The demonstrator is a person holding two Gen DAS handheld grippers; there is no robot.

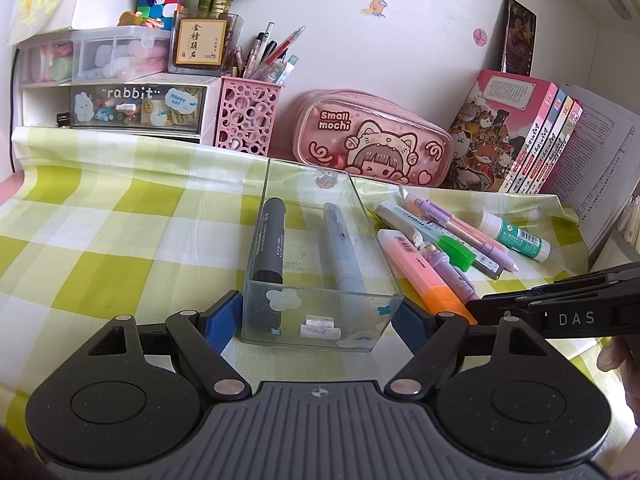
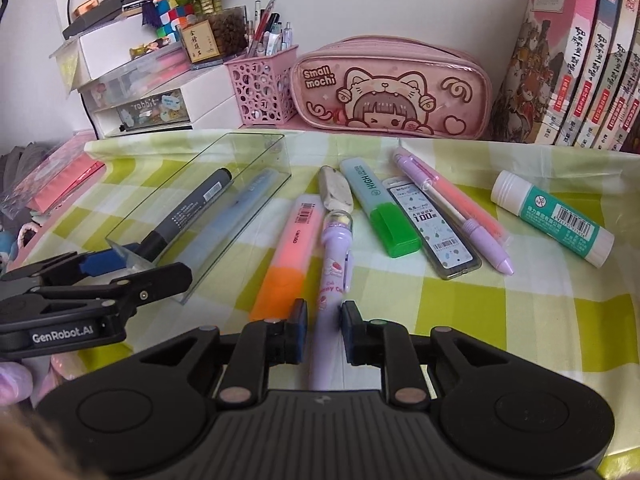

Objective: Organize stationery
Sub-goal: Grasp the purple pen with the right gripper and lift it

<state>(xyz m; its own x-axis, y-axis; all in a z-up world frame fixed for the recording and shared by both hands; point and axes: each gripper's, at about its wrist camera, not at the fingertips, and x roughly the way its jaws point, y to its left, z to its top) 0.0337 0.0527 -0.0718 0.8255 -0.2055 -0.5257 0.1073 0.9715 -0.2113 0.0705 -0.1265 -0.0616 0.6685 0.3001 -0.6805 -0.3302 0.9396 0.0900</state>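
A clear box [image 1: 320,320] stands on the checked cloth and holds a black marker [image 1: 270,240] and a grey-blue marker [image 1: 344,248]. My left gripper [image 1: 320,320] is closed on the box's near end, one blue pad on each side wall. In the right wrist view my right gripper [image 2: 323,334] straddles a lilac pen [image 2: 334,276] lying on the cloth; its pads sit close on both sides with small gaps. The box [image 2: 256,148] lies to its left. An orange-pink highlighter [image 2: 288,256] lies beside the pen.
Right of the pen lie an eraser [image 2: 336,190], a green highlighter [image 2: 380,216], a lead case [image 2: 436,228], a pink-lilac pen [image 2: 468,216] and a glue stick [image 2: 552,218]. At the back stand a pink pencil case [image 2: 392,88], a pink pen holder [image 2: 262,92], drawers [image 1: 120,92] and books [image 2: 580,60].
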